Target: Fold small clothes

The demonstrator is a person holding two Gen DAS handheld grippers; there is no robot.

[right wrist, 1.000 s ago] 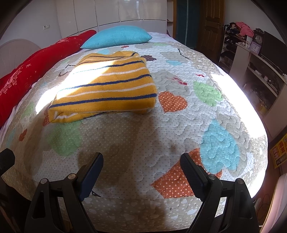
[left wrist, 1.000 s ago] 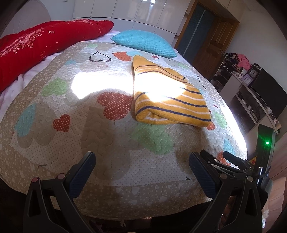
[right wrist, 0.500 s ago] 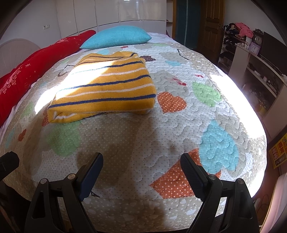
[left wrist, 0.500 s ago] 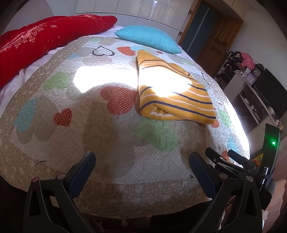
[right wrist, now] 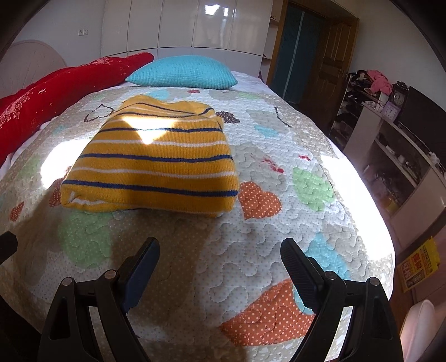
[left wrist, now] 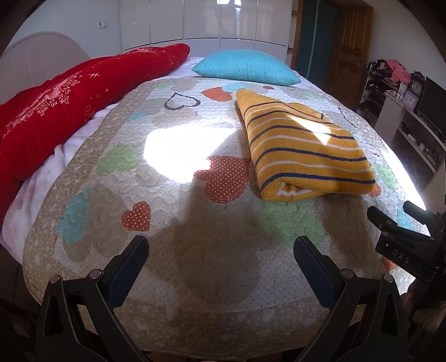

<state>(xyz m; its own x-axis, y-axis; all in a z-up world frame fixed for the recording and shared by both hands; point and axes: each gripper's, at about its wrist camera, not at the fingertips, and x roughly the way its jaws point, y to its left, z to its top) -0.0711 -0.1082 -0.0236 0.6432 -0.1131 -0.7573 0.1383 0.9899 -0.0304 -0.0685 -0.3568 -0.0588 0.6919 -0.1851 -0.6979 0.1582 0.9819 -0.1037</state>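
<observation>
A yellow garment with blue and white stripes [left wrist: 303, 156] lies folded into a thick rectangle on the heart-patterned quilt [left wrist: 172, 211] of the bed. My left gripper [left wrist: 221, 250] hangs open over the quilt near the foot of the bed, with the garment beyond it to the right. Nothing sits between its fingers. In the right wrist view the same folded garment [right wrist: 156, 164] lies ahead and slightly left of my right gripper [right wrist: 220, 252], which is also open and holds nothing. Part of the right gripper's black frame [left wrist: 404, 245] shows at the right edge of the left wrist view.
A teal pillow [left wrist: 246, 71] and a long red cushion [left wrist: 69, 108] lie at the head and left side of the bed. White wardrobes [right wrist: 195, 25] and a wooden door [right wrist: 329, 61] stand behind. Shelves with clutter and a clock [right wrist: 398, 97] line the right wall.
Both views have tilted up and rolled a little, so the bed looks more level. The garment has not moved. Both grippers stay open.
</observation>
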